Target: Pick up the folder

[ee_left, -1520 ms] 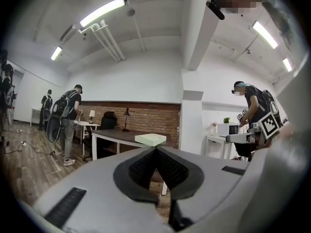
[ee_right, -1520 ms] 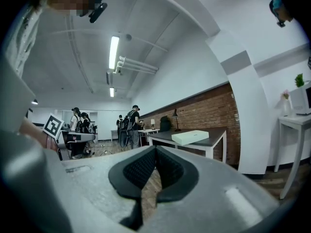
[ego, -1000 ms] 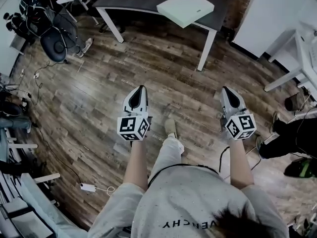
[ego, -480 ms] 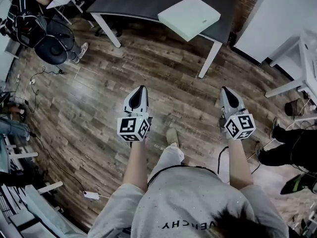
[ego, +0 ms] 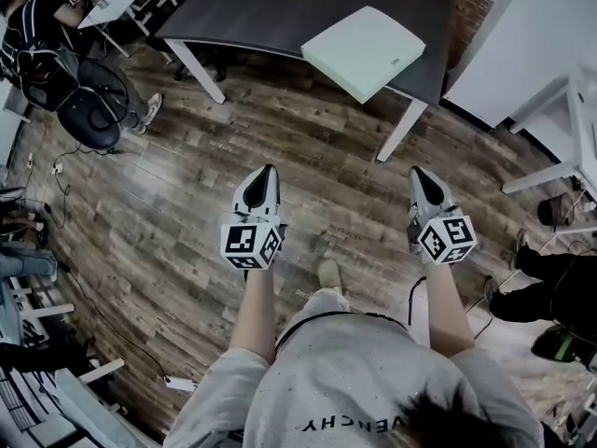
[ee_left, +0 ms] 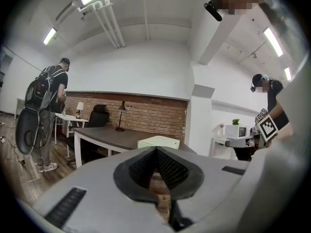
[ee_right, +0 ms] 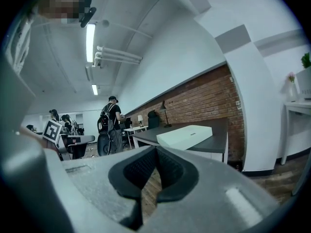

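The folder [ego: 364, 52] is a pale, flat box-like file lying at the right corner of a dark table [ego: 252, 7]; it also shows in the left gripper view as the folder [ee_left: 158, 141] and in the right gripper view as the folder [ee_right: 184, 136]. Both grippers are held out level over the wooden floor, well short of the table. My left gripper [ego: 266, 170] is shut and holds nothing. My right gripper [ego: 418, 172] is shut too, its jaw tips meeting with nothing between them.
A person with a backpack [ee_left: 46, 106] stands at the left by an office chair [ego: 89, 96]. A white desk [ego: 569, 110] stands at the right. Cables [ego: 65, 157] trail on the floor at the left. A brick wall [ee_right: 204, 101] runs behind the table.
The table and folder have come nearer and lower in the head view as I walk forward. Both grippers keep their pose and stay shut.
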The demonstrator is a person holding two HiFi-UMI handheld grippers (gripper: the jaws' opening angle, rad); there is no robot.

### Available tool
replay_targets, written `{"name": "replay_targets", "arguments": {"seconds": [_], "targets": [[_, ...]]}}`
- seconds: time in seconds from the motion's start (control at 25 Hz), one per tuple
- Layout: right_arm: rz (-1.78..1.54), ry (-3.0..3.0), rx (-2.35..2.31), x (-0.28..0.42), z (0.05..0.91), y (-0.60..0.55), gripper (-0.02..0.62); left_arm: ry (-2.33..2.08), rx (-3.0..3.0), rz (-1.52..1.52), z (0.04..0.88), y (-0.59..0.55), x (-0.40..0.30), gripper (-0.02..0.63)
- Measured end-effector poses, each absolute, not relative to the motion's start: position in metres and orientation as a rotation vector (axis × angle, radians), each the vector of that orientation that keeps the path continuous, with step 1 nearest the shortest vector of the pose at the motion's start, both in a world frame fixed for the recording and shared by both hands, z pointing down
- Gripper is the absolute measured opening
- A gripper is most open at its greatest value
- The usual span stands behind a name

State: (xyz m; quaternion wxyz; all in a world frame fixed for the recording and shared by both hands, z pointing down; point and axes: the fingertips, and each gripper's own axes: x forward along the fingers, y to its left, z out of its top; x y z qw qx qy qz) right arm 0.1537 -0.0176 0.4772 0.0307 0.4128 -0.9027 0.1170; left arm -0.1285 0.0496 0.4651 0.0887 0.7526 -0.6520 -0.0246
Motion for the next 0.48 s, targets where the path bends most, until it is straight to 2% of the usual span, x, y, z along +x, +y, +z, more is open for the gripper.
{"name": "replay_targets", "arguments": {"seconds": [0.2, 0.48], "targets": [[0.425, -2.8, 1.269, 0.133, 0.49, -0.035, -0.003, -1.891, 2.291, -0.069, 0.471, 0.021, -0.134, -0.003], [0.502, -2.785, 1.226, 0.128, 0.509, -0.038, 0.047, -1.823, 2.319, -0.076, 0.484, 0.0, -0.116, -0.003]]}}
